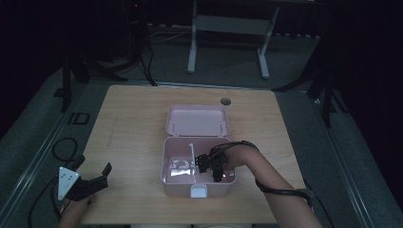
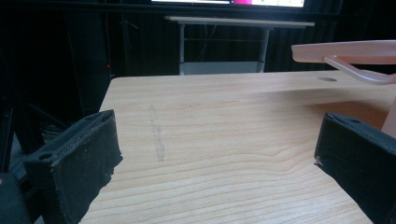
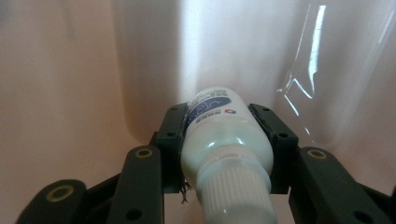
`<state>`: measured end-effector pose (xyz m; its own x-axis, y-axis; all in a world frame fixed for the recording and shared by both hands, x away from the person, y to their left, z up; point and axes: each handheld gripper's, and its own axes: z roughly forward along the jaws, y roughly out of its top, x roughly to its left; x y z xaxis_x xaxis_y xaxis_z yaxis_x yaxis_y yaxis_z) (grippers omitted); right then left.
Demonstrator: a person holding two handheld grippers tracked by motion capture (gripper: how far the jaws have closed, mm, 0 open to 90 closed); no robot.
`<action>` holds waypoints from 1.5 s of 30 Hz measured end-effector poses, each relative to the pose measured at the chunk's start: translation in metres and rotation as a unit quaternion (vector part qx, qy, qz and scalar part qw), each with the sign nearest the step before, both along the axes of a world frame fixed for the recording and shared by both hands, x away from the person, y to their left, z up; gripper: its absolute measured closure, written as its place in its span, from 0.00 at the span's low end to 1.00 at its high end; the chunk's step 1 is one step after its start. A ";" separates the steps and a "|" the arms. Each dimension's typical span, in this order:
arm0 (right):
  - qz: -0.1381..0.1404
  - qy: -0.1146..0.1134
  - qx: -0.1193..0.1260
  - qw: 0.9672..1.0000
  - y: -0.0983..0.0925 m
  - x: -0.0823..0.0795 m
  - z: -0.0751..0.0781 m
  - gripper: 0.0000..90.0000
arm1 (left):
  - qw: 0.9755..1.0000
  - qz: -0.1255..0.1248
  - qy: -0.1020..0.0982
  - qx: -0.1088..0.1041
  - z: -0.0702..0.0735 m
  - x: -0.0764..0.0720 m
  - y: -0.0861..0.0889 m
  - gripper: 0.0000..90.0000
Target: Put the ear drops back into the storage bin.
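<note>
White plastic, ribbed at the cap: a small bottle (image 3: 224, 144) with a blue label sits pinched between the two jaws of my right gripper (image 3: 224, 140), cap end toward the camera and base pointing away at the pale pink wall of the storage box (image 3: 70, 70). A clear glossy divider (image 3: 327, 70) stands to the right of it there. From the high view, my right gripper (image 1: 212, 166) reaches down inside the pink storage box (image 1: 228, 183), in its right-hand compartment, just beside the upright divider (image 1: 192, 154) that splits the box. Something pale and shiny lies in the left compartment; I cannot tell what it is. The box's lid (image 1: 197, 120) lies open flat on the far side, and a white latch (image 1: 198, 191) sits on the near wall. The box rests near the middle of a light wooden table (image 1: 133, 123). My left gripper (image 1: 90, 180) rests well apart, at the near left corner of the table, jaws spread wide with bare wood (image 2: 210, 140) between them.
</note>
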<state>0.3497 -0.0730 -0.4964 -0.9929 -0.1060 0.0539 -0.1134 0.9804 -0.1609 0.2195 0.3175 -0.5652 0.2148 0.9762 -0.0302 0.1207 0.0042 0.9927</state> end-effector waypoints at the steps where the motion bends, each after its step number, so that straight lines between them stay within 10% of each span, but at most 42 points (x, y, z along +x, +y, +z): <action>1: 0.000 -0.001 -0.002 1.000 0.000 0.000 -0.002 0.66 | 1.000 0.000 0.000 0.000 0.000 0.000 0.000 0.00; 27: -0.026 -0.009 -0.037 0.999 0.007 0.008 -0.006 0.64 | 1.000 -0.001 -0.001 0.001 0.000 0.000 0.000 0.00; 45: -0.014 -0.031 0.056 0.998 -0.005 0.004 0.051 0.51 | 1.000 0.000 -0.001 0.002 0.000 0.000 0.000 0.00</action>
